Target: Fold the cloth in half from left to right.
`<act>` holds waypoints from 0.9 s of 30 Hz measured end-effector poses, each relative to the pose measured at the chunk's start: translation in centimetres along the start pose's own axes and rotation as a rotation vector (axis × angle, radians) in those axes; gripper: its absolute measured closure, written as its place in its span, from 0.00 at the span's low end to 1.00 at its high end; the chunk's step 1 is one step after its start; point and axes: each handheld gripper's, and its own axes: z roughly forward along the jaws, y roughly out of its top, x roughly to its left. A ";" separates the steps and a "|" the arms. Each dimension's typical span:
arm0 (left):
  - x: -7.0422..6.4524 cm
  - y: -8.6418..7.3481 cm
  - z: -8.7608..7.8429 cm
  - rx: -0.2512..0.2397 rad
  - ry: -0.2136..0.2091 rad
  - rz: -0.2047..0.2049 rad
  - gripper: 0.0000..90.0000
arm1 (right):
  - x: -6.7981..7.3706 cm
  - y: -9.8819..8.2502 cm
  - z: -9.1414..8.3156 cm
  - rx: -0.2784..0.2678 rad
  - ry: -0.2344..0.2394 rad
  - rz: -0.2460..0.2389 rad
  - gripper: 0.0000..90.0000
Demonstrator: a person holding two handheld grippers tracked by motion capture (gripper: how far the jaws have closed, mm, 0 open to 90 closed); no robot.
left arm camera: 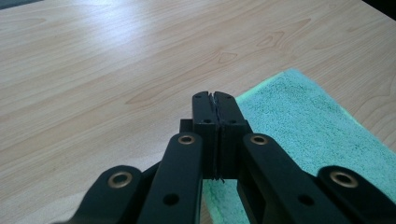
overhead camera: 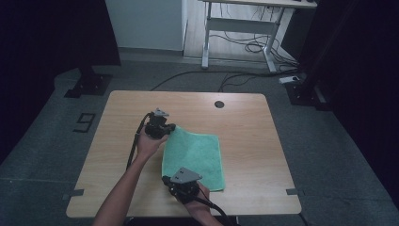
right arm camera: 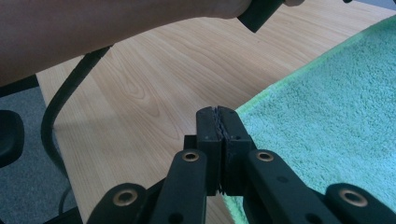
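In the high view a green towel [overhead camera: 194, 157] lies flat at the centre of the worktop [overhead camera: 244, 122], the left gripper [overhead camera: 159, 125] at its upper-left corner and the right gripper [overhead camera: 183, 184] at its lower-left corner. In the left gripper view the fingers [left arm camera: 205, 123] are pressed together, seemingly pinching the towel's [left arm camera: 303, 126] corner. In the right gripper view, lower centre, the fingers [right arm camera: 208, 135] are likewise pressed together on the edge. To fold well, I'd lift both corners evenly and carry them across together.
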 end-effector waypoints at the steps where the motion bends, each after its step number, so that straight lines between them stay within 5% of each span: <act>1: 0.1 0.2 -0.2 -0.006 0.000 -0.002 0.99 | 0.1 0.2 0.1 0.000 0.004 0.002 0.98; 7: 0.2 1.4 -1.5 -0.018 0.012 0.011 0.99 | 0.8 2.2 -0.6 -0.051 0.022 -0.033 0.98; 16: -0.3 0.3 0.1 0.022 -0.004 0.006 0.99 | 0.1 0.8 -0.3 -0.032 0.020 0.005 0.98; 27: -0.5 0.4 0.0 0.018 -0.013 0.002 0.99 | -0.1 0.5 -0.2 -0.024 0.026 0.010 0.98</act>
